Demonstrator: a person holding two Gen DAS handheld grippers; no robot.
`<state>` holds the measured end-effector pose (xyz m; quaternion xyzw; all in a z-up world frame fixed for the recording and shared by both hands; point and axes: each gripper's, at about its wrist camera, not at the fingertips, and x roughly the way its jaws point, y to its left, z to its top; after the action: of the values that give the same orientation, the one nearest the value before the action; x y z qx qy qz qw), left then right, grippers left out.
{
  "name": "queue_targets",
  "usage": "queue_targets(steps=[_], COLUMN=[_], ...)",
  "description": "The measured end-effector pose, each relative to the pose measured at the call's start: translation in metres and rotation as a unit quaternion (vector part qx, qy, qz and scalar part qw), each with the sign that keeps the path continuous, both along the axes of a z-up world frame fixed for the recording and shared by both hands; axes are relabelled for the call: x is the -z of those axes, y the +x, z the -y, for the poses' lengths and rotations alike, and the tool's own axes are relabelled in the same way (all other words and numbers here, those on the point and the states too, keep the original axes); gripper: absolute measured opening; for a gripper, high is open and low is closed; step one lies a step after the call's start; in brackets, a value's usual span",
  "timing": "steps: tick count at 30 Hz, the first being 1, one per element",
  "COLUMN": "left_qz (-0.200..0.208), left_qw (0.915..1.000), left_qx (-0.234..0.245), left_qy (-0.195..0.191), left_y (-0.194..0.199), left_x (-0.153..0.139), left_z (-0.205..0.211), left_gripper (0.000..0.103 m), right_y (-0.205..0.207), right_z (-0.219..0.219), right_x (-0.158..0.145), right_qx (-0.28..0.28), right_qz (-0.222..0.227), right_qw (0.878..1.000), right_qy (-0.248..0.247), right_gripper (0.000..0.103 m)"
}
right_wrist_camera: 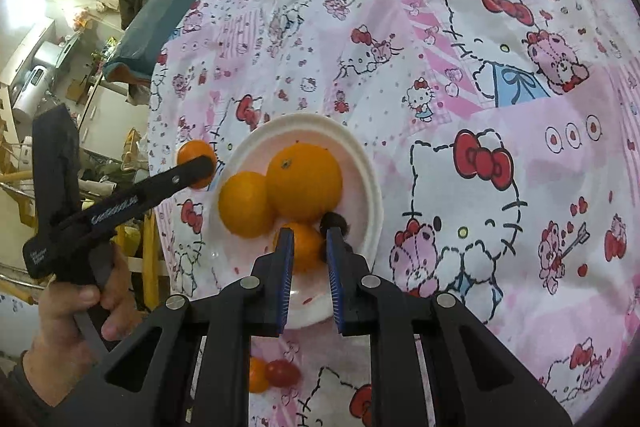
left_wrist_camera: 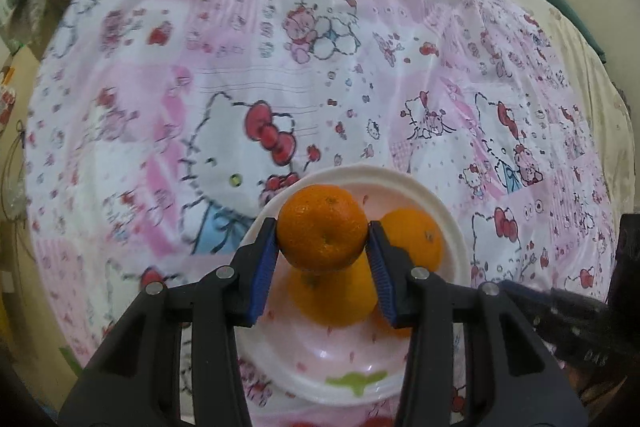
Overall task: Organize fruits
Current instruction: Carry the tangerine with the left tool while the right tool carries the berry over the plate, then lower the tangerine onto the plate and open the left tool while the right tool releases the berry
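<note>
The left gripper (left_wrist_camera: 322, 255) pinches a mandarin (left_wrist_camera: 322, 227) above the plate (left_wrist_camera: 448, 227) on the bed, while the right gripper (right_wrist_camera: 307, 247) pinches a small orange (right_wrist_camera: 306, 247) inside it, so a careless release may send fruit rolling onto the bedsheet (left_wrist_camera: 240, 67).

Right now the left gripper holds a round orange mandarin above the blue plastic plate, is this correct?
Only the colour is wrong: the plastic plate is white with a pale pink inside. The left wrist view shows the left gripper holding the round orange mandarin above it.
</note>
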<state>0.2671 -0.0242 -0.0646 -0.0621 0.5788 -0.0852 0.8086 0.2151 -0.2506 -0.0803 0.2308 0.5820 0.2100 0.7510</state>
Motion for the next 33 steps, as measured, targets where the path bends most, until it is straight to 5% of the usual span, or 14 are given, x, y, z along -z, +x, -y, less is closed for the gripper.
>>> queue_targets(steps=[11, 15, 23, 27, 33], left_qz=[-0.027, -0.046, -0.043, -0.045, -0.053], left_qw=[0.9996, 0.9989, 0.9990, 0.9988, 0.9983], left_qx=[-0.003, -0.004, -0.010, -0.018, -0.022], left_qy=[-0.002, -0.009, -0.006, 0.007, 0.004], left_y=[0.025, 0.026, 0.026, 0.026, 0.025], left_x=[0.026, 0.035, 0.040, 0.040, 0.038], left_z=[0.016, 0.021, 0.024, 0.023, 0.019], left_gripper=[0.040, 0.040, 0.041, 0.063, 0.073], right_y=[-0.001, -0.004, -0.006, -0.007, -0.006], right_z=[0.018, 0.031, 0.052, 0.051, 0.044], right_x=[0.001, 0.000, 0.005, 0.003, 0.002], right_qx=[0.019, 0.034, 0.062, 0.057, 0.046], right_qz=[0.002, 0.004, -0.012, -0.007, -0.006], right_qw=[1.000, 0.999, 0.998, 0.998, 0.999], right_qy=[0.003, -0.002, 0.008, 0.002, -0.006], right_gripper=[0.024, 0.061, 0.062, 0.062, 0.062])
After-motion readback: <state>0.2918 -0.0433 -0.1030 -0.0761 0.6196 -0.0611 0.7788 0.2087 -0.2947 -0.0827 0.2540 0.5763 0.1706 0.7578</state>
